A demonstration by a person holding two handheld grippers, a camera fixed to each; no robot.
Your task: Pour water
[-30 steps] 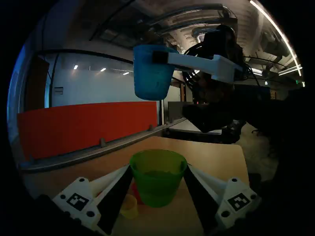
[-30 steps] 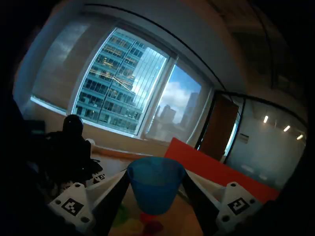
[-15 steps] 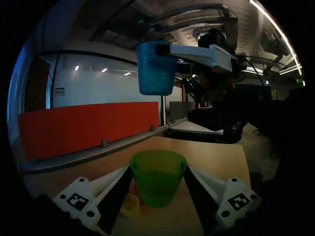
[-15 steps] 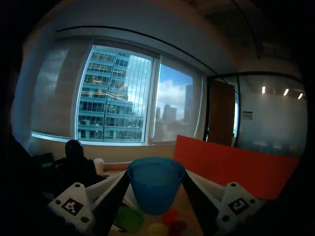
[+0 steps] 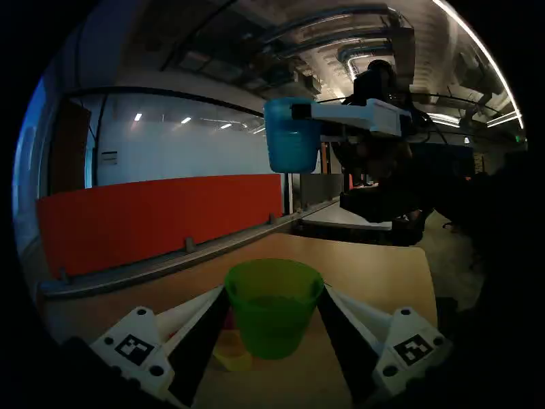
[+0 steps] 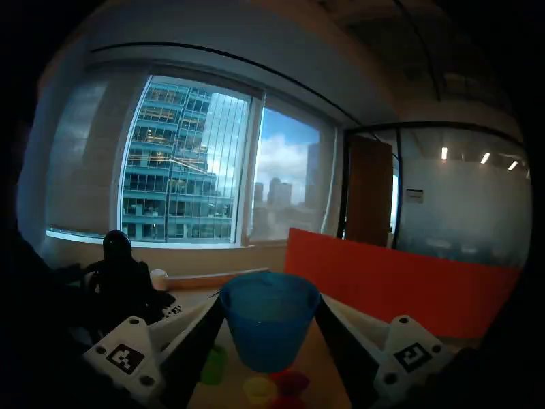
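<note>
My left gripper (image 5: 272,300) is shut on an upright green cup (image 5: 273,310) just above the wooden table (image 5: 371,269); a darker level shows through the cup's wall. High above and beyond it, the right gripper (image 5: 300,124) holds a blue cup (image 5: 291,136) upright in the air. In the right gripper view the same blue cup (image 6: 269,320) sits upright between the two white fingers (image 6: 187,334) of my right gripper (image 6: 269,307). Its inside is hard to make out.
A yellow cup (image 5: 234,356) and a pink one (image 5: 229,317) stand by the green cup. Green (image 6: 214,365), yellow (image 6: 259,390) and red (image 6: 291,380) cups lie below the blue cup. A red partition (image 5: 157,215) runs behind the table. A dark figure (image 5: 388,184) holds the right gripper.
The blue cup has gone from tilted over the green cup to level, and has drawn away to the right. The green cup has stayed in place.
</note>
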